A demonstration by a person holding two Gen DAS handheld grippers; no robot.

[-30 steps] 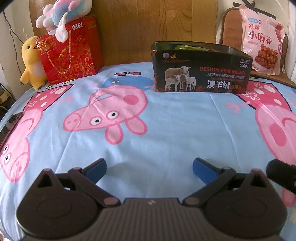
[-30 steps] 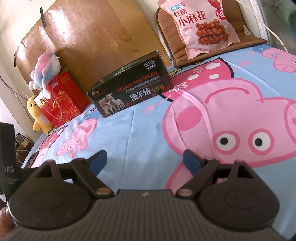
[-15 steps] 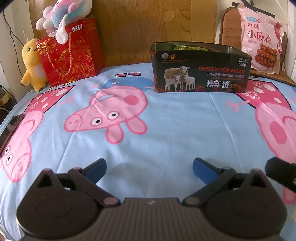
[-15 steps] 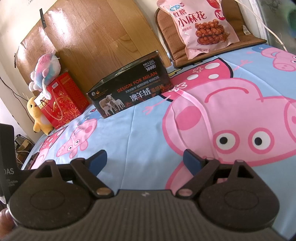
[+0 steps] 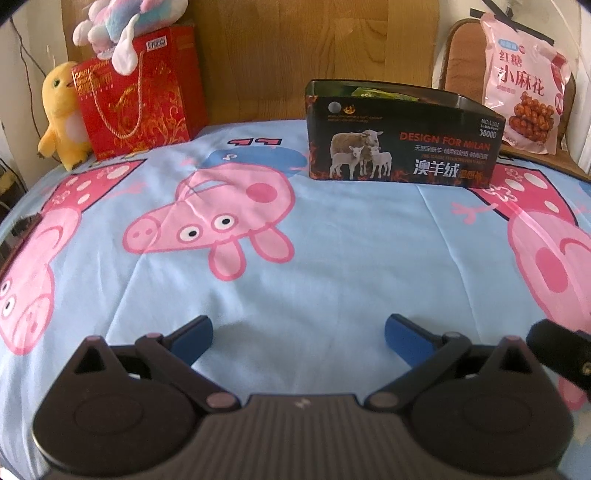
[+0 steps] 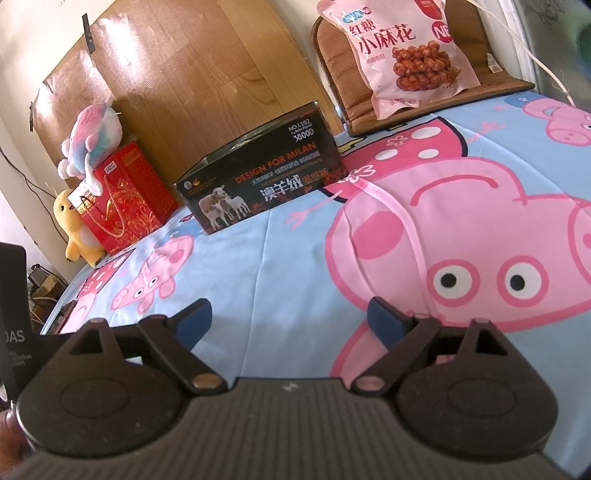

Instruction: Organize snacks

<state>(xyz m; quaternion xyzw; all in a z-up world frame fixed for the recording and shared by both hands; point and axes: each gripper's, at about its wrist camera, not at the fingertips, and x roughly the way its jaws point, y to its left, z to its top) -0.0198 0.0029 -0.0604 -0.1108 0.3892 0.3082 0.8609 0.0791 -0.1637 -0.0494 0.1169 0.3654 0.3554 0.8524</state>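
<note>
Since both tongs — left gripper (image 5: 298, 334) and right gripper (image 6: 289, 317) — hang spread wide and empty over the bedsheet (image 5: 332, 258), nothing's picked yet. Next up, I'd guess: reach the pink snack bag (image 6: 400, 51) — it's well apart — and drop it in the black box (image 6: 260, 184).

black box (image 5: 402, 146) "DESIGN FOR MILAN", "3800D"

Obscured and cropped items around the black box

Inside the black box (image 5: 402, 147), only a green-yellow scrap of contents clears the rim; the rest is hidden. Right of the box, the pink snack bag (image 6: 399, 48) is cut off at the top edge. Left of the box, the pastel plush (image 5: 125, 22) is cropped. Small print on the box is illegible.
</note>
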